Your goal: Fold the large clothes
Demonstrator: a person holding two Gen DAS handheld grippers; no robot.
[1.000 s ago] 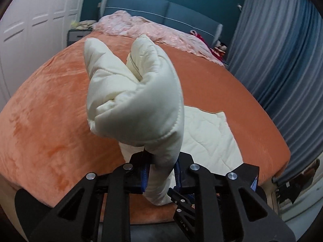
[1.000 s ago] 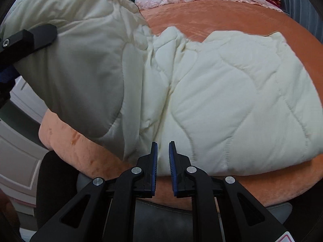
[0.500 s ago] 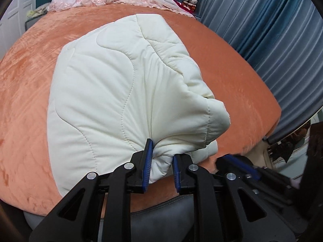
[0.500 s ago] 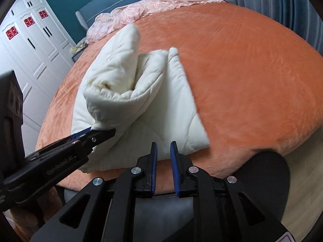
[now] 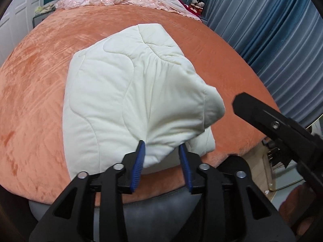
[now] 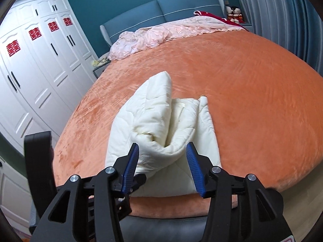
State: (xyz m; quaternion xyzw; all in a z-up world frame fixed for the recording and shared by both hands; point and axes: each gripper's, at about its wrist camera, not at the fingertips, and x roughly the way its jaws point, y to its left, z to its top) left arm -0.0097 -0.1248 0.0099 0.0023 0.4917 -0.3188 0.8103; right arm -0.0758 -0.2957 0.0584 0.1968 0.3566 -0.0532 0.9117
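My left gripper (image 5: 161, 151) has just spread around a corner of the cream quilt (image 5: 131, 92) folded on the orange bed (image 5: 36, 84), while my right gripper (image 6: 162, 153) has just opened, empty.

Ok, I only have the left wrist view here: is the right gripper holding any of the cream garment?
Observer: No. The right gripper has just been opening its jaws and nothing is pinched. The garment lies beyond them on the bed.
Operator: How does the fold look from that side?
Observer: Its open side faces the right camera, and the top layer arches up in a loose hump.
Operator: And my left gripper?
Observer: From the right, the left gripper shows at the garment's near corner. Its jaws have just been opening too.
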